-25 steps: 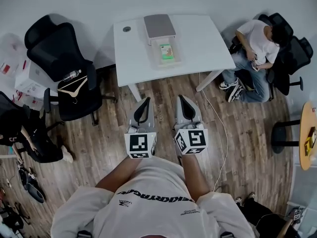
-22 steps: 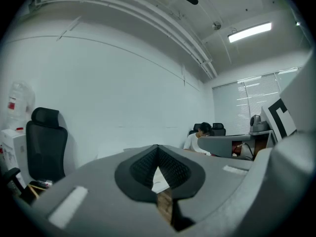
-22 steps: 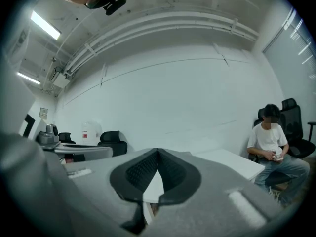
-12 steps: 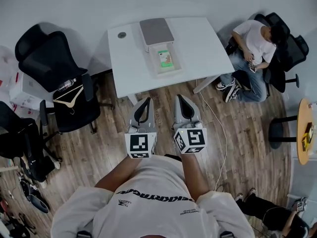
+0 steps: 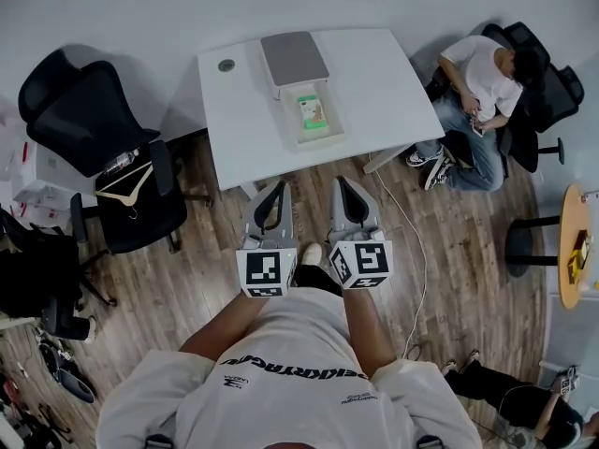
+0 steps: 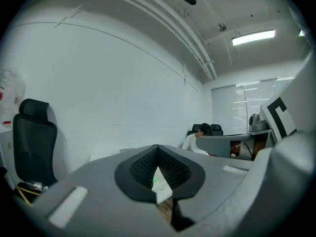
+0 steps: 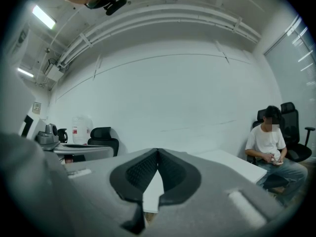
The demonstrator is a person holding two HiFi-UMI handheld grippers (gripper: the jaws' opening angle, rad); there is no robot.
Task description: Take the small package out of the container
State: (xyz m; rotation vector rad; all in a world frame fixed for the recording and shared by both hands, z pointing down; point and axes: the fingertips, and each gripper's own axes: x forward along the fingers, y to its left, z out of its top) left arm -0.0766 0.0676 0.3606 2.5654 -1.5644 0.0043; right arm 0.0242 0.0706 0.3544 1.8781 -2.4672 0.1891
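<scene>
The small package (image 5: 314, 111), green and white, lies in an open pale container (image 5: 327, 135) on the white table (image 5: 393, 82) ahead of me. Behind the container is a flat grey lid (image 5: 294, 56). Both grippers hang over the wooden floor, short of the table's near edge and pointing at it. My left gripper (image 5: 279, 188) is shut with nothing in it, and so is my right gripper (image 5: 339, 183). In the left gripper view the jaw tips (image 6: 158, 147) meet, and a bit of green from the package (image 6: 155, 180) shows through the gap. The right gripper (image 7: 158, 151) tips also touch.
Black office chairs (image 5: 84, 120) stand at the left, one bearing a wooden hanger (image 5: 126, 181) and a bottle. A person (image 5: 482, 82) sits at the table's right end. A white cable (image 5: 412, 241) runs over the floor. A round wooden table (image 5: 576, 246) is at far right.
The table and container have come nearer and lower in the head view, and the chairs have slid left. A shoe now shows between the two grippers. Both grippers stay shut.
</scene>
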